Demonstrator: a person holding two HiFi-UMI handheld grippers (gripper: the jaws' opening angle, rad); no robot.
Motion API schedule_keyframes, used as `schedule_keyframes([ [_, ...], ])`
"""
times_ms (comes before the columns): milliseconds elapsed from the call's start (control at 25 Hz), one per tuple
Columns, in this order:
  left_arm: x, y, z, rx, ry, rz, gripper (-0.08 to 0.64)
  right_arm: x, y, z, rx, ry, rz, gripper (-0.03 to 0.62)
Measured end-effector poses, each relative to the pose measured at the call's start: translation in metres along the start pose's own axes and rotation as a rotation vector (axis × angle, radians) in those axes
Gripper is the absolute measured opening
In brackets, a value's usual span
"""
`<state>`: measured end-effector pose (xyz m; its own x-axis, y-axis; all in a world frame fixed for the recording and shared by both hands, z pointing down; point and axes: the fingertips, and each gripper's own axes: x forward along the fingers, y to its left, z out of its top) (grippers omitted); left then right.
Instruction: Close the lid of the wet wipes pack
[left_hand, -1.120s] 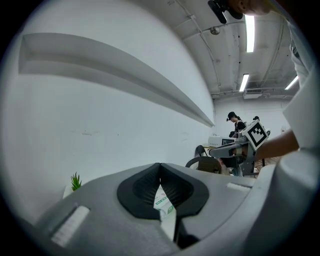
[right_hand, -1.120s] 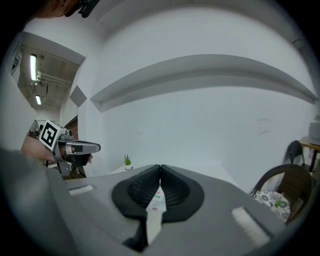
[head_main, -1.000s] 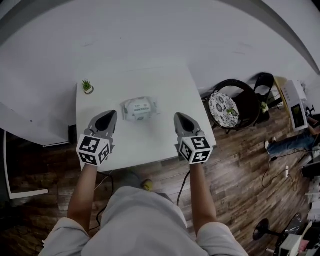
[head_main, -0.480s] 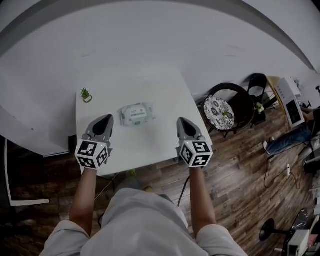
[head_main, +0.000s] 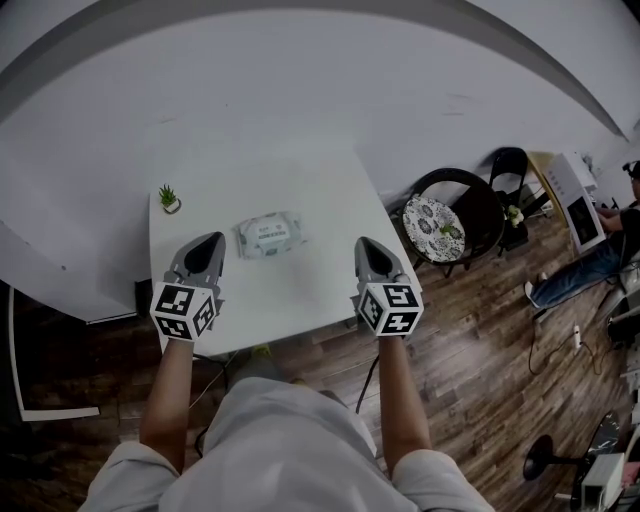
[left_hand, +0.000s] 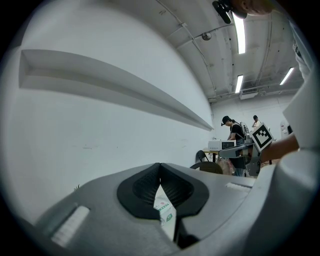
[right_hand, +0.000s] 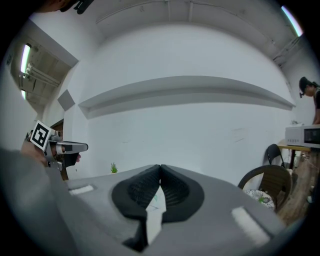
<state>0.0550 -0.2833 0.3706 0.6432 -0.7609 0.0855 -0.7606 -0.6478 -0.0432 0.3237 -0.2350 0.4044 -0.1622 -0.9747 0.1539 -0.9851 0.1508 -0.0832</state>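
Note:
The wet wipes pack (head_main: 268, 235) lies flat on the white table (head_main: 310, 290), pale green with a white label, and its lid looks down. Through the slit under the left jaw tips I see a strip of the pack (left_hand: 165, 212). My left gripper (head_main: 211, 241) hovers just to the near left of the pack, jaws shut and empty, tips meeting in the left gripper view (left_hand: 160, 166). My right gripper (head_main: 362, 243) is well to the right of the pack near the table's right edge, also shut on nothing (right_hand: 160, 167). Neither touches the pack.
A small potted plant (head_main: 168, 197) stands at the table's far left corner. A dark chair with a patterned cushion (head_main: 448, 215) sits on the wooden floor right of the table. A white wall runs behind the table. People stand at benches far right.
The right gripper has drawn slightly back and up from the pack's side. The pack's top, pale and raised-looking a second ago, now looks flat. The left gripper has kept its place.

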Motion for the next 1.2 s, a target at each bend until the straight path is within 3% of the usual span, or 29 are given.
schedule_keyframes([
  [1200, -0.008, -0.008, 0.009, 0.02, -0.019, 0.008, 0.006, -0.019, -0.011, 0.009, -0.036, -0.014, -0.03, 0.003],
])
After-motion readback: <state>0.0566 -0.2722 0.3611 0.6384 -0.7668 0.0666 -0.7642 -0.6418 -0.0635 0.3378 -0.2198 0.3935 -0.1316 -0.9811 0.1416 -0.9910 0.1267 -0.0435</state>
